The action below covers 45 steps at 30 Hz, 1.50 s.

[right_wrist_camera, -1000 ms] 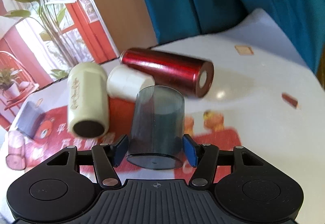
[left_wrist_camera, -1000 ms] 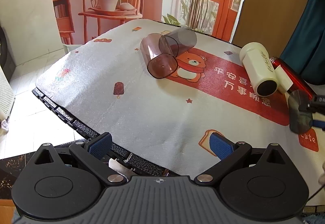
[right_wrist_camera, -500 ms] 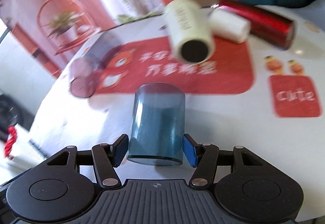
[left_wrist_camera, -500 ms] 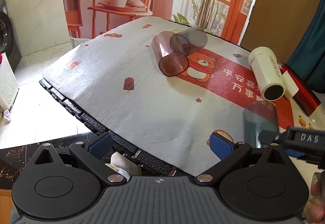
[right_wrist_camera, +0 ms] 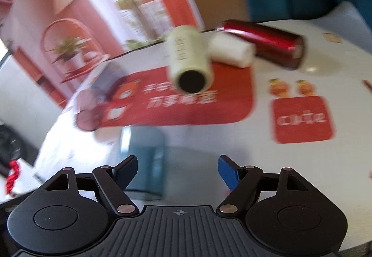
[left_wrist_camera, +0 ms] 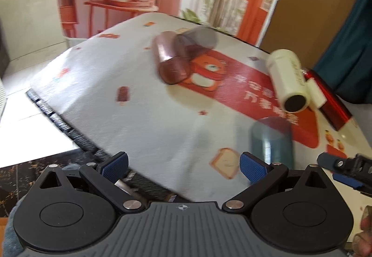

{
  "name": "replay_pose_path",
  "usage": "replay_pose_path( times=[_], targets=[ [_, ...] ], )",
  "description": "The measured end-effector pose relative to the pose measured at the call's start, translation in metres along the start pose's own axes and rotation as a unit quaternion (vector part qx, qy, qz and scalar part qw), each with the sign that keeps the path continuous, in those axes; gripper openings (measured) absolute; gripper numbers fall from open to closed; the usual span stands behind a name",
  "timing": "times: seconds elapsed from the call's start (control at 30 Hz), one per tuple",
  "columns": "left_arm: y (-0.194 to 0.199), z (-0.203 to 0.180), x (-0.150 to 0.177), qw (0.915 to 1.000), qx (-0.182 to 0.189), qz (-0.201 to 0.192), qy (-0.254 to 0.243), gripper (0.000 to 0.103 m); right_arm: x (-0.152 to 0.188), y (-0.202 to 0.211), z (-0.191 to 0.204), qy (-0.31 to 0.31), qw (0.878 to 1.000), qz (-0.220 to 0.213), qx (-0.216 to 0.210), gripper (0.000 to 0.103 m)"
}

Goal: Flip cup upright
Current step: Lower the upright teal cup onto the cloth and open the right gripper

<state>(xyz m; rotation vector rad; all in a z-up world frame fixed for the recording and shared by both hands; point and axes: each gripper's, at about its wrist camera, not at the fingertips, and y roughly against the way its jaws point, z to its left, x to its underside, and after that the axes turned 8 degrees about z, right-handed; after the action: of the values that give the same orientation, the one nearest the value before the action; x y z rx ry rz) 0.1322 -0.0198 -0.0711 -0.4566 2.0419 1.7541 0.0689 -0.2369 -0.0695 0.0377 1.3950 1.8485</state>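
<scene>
Translucent blue plastic cup (right_wrist_camera: 145,159) is standing on the white cartoon-print table mat (left_wrist_camera: 148,117), just inside the left finger of the right gripper (right_wrist_camera: 177,172), whose fingers are spread wide w/ nothing between the pads; blur hides whether cup is touching. Left gripper (left_wrist_camera: 183,166) is hovering at the mat's near edge, fingers apart & empty. Cream cylindrical tumbler (right_wrist_camera: 189,62), white cup (right_wrist_camera: 232,52) & glossy red bottle (right_wrist_camera: 267,44) are lying on their sides further back, as is a pink see-through cup (left_wrist_camera: 171,61).

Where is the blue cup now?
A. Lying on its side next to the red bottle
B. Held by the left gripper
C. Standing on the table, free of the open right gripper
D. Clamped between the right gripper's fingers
C: the blue cup stands on the table, and the right gripper is open with the cup off to one side of it.
</scene>
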Motion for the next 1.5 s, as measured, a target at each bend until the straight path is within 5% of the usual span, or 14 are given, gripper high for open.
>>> replay_pose_path(
  times=[0.3,0.6,0.73,1.07,1.27,1.5],
  targets=[
    [-0.022,-0.089,-0.028,0.9952,0.037,0.014,-0.090,0.102,0.008,0.009,-0.036,-0.014,0.995,-0.018,0.095,0.085],
    [-0.082,-0.138,-0.035,0.9883,0.003,0.085,-0.126,0.095,0.009,0.017,-0.055,-0.030,0.994,-0.027,0.102,0.086],
    [-0.091,-0.133,-0.032,0.9876,0.005,0.094,-0.126,0.068,0.010,0.013,-0.055,-0.033,0.995,-0.021,0.094,0.086],
    [-0.055,-0.057,-0.029,0.9976,0.061,0.005,-0.032,0.069,0.014,0.003,-0.045,-0.022,0.996,-0.011,0.086,0.086],
    [-0.051,-0.022,-0.045,0.9986,-0.017,-0.048,-0.013,0.069,0.018,-0.003,-0.034,-0.005,0.997,-0.002,0.074,0.086],
    [-0.052,-0.013,-0.047,0.9970,-0.039,-0.066,-0.006,0.069,0.019,-0.001,-0.035,-0.007,0.997,-0.003,0.072,0.086]
  ],
)
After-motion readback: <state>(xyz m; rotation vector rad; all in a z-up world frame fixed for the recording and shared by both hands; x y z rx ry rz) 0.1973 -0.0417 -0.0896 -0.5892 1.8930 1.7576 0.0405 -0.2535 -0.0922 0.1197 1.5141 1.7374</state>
